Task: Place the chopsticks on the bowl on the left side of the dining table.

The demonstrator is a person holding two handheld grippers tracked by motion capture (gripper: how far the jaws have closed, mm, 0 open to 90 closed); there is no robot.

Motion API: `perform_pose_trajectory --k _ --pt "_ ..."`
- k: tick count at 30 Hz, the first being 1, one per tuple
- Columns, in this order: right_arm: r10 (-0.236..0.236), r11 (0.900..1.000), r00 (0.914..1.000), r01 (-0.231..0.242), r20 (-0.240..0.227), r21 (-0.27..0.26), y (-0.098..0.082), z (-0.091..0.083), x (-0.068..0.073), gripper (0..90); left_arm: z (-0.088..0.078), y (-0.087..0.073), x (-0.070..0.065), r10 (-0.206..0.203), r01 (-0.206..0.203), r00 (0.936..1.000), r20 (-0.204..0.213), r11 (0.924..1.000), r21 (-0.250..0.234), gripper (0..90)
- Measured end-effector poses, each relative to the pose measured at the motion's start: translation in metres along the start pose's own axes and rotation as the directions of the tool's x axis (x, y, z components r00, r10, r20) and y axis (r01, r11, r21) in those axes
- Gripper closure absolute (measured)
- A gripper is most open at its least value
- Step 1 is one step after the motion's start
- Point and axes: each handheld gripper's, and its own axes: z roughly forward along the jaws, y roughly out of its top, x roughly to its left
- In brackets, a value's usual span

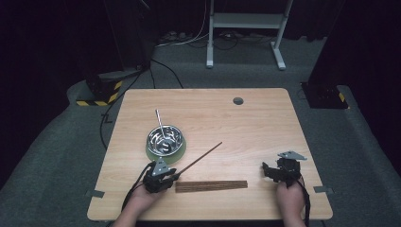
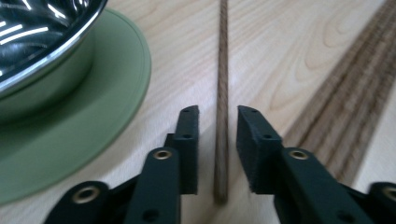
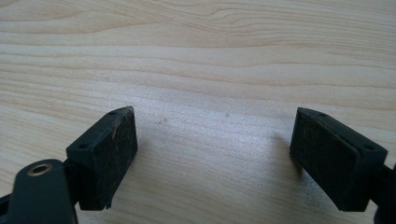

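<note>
A thin dark wooden stick (image 1: 201, 157) lies slanted on the table, running from the middle toward my left gripper (image 1: 175, 178). In the left gripper view the stick (image 2: 222, 70) passes between the two pads of the left gripper (image 2: 218, 112), with a small gap on each side, so the jaws stand open around it. A flat bundle of similar sticks (image 1: 211, 186) lies along the front, just right of that gripper, and appears as a striped band (image 2: 345, 107). My right gripper (image 1: 267, 171) rests at the front right, open wide over bare wood (image 3: 212, 114).
A shiny steel bowl (image 1: 164, 139) stands on a green saucer (image 1: 178, 154) left of centre, close above the left gripper, with a metal rod (image 1: 159, 120) leaning out of it. The bowl (image 2: 37, 32) and saucer (image 2: 93, 121) lie near the left jaw. A round grommet hole (image 1: 238, 100) lies far back.
</note>
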Motion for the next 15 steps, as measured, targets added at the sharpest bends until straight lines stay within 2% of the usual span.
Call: perform_pose_trajectory --k 1,5,8,9,10,12,13,15 --pt "0.004 1.000 1.0000 -0.004 -0.002 0.004 0.0000 -0.0002 0.0003 14.5 0.0044 0.0011 -0.0026 -0.021 0.021 0.9998 -0.002 0.9996 -0.017 65.0" --pt "0.005 1.000 1.0000 -0.005 -0.003 0.005 0.0000 -0.0003 0.0005 14.5 0.0101 0.0023 -0.0052 -0.016 0.016 0.9999 -0.003 0.9996 -0.021 63.7" --pt "-0.003 1.000 1.0000 0.003 -0.002 0.003 0.0001 -0.0002 -0.0002 14.5 0.0098 0.0022 -0.0043 -0.033 0.033 0.9994 -0.006 0.9990 -0.031 71.2" --pt "-0.003 1.000 1.0000 0.003 -0.002 0.002 0.0001 -0.0002 -0.0002 14.5 0.0091 0.0022 -0.0034 -0.040 0.041 0.9992 0.001 0.9987 -0.029 71.2" --pt "-0.006 1.000 1.0000 0.006 -0.002 0.001 0.0000 -0.0002 -0.0003 14.5 0.0090 0.0018 -0.0041 -0.045 0.045 0.9990 0.002 0.9984 -0.034 77.0" --pt "-0.005 1.000 1.0000 0.005 -0.002 0.001 -0.0001 -0.0003 -0.0001 14.5 0.0091 0.0017 -0.0043 -0.038 0.038 0.9993 0.001 0.9987 -0.033 82.5" --pt "-0.009 1.000 1.0000 0.009 -0.002 0.000 -0.0002 -0.0002 -0.0002 14.5 0.0086 0.0008 -0.0054 -0.015 0.015 0.9999 0.002 0.9995 -0.029 83.3" --pt "-0.009 1.000 1.0000 0.009 -0.004 0.000 -0.0003 -0.0003 0.0001 14.5 0.0077 0.0002 -0.0056 -0.001 0.000 1.0000 -0.006 0.9997 -0.023 83.6"
